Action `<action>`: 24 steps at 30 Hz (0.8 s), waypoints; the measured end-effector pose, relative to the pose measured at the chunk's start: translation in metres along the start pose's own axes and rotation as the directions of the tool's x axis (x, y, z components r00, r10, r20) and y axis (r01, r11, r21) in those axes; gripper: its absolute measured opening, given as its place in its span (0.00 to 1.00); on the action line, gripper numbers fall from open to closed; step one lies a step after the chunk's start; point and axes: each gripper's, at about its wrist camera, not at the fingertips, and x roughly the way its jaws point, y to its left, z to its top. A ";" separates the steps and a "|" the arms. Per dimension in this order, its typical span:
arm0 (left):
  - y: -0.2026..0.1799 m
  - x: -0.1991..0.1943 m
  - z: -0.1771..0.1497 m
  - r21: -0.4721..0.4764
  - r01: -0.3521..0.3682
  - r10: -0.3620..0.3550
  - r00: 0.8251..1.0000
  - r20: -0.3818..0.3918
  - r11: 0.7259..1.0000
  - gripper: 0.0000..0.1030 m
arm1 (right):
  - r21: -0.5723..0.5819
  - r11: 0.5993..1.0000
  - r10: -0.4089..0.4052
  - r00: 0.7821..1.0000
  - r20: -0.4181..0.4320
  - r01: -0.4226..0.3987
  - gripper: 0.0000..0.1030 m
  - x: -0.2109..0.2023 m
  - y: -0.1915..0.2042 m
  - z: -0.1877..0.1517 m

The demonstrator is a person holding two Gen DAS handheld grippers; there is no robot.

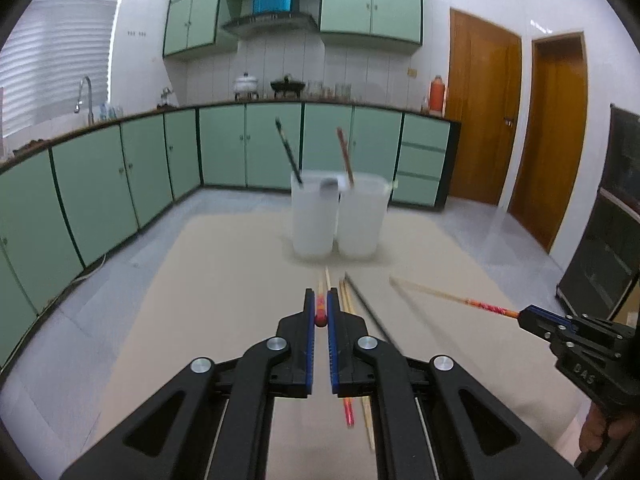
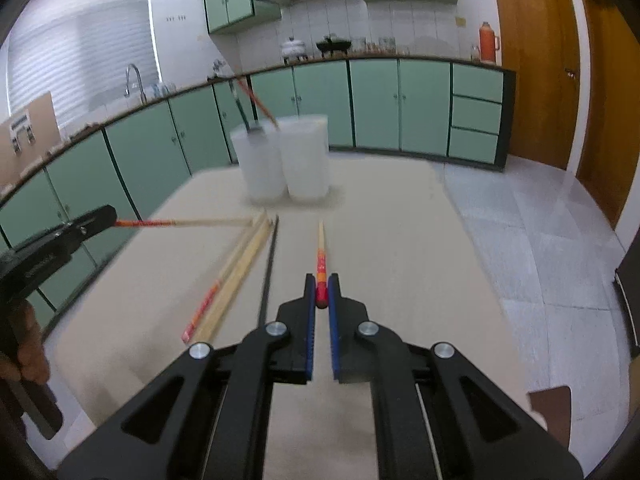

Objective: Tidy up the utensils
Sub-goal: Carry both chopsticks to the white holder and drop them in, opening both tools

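A pale wooden chopstick with a red-orange patterned end is clamped by its red tip between the blue-padded right gripper. A similar chopstick is held by the left gripper. Two translucent white plastic cups, somewhat blurred, are seen on the beige table.

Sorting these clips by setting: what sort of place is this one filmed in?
Most likely a home kitchen. Green cabinets run under a long counter with a sink tap, a range hood hangs over cookware, and an orange flask stands by the wooden door.
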 end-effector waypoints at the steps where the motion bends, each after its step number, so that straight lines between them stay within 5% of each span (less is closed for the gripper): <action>1: 0.001 -0.001 0.007 -0.005 0.004 -0.004 1.000 0.011 1.000 0.06 | 0.009 1.000 0.008 1.000 0.011 -0.008 0.05 -0.003 -0.002 0.008; 9: -0.002 0.004 0.054 0.017 0.026 -0.027 0.998 0.058 1.000 0.06 | 0.011 0.999 0.032 0.996 0.080 -0.033 0.05 -0.016 -0.014 0.072; 24: 0.008 0.020 0.101 -0.001 0.065 -0.065 0.997 0.035 0.998 0.06 | -0.022 0.993 0.118 0.993 0.018 -0.117 0.05 0.008 -0.022 0.152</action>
